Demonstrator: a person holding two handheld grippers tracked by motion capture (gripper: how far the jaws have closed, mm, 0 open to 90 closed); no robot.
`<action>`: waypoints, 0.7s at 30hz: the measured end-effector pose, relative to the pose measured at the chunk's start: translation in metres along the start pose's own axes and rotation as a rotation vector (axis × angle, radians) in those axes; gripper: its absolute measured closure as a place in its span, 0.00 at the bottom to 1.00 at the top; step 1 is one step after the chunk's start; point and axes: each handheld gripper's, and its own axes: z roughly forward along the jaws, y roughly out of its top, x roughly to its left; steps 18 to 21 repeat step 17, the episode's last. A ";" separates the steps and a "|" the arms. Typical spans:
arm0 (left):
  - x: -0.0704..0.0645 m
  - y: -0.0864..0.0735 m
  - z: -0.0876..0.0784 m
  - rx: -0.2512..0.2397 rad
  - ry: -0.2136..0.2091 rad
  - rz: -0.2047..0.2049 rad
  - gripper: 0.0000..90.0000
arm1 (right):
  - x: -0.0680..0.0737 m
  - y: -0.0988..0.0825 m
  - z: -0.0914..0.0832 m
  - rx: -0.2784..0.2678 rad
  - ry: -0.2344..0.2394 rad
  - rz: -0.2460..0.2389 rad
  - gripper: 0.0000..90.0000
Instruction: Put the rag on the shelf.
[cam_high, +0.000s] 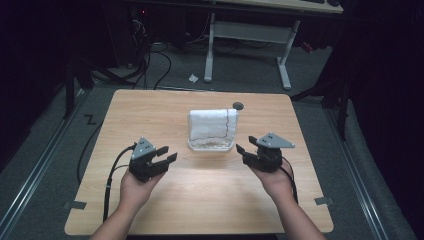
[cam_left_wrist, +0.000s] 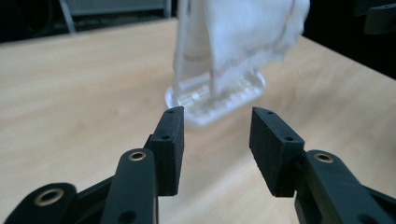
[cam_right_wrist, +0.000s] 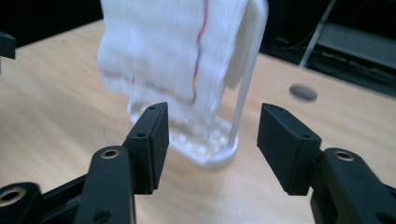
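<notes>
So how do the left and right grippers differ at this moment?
The left gripper sits left of the towel rack, jaws pointing right and away; the right gripper sits right of it, jaws pointing left. The right one is nearer the rack. Both are open, empty and touch nothing.

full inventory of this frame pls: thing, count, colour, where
White cloth towel with a red stitched line: 1, white, draped over the rack at the table's middle, hanging down.
Clear plastic rack with a slotted base: 1, translucent white, standing on the table between the two grippers.
Light wooden table: 1, pale wood, centre of the high view.
Round dark grommet hole: 1, dark grey, in the tabletop behind the rack.
White-legged desk frame: 1, white, on the floor beyond the table.
Black cables: several, black, on the floor at far left.
Left gripper: 1, black, held above the table left of the rack, jaws apart.
Right gripper: 1, black, right of the rack, jaws apart.
</notes>
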 end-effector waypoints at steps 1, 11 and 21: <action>-0.003 -0.006 -0.001 0.009 -0.006 -0.003 0.61 | 0.004 -0.011 0.000 0.018 0.007 0.000 0.46; -0.031 -0.057 0.000 0.101 -0.032 0.072 0.61 | 0.029 -0.095 -0.014 0.143 0.045 0.050 0.47; -0.029 -0.058 0.009 0.129 -0.049 0.057 0.60 | 0.027 -0.097 -0.010 0.127 0.028 0.028 0.46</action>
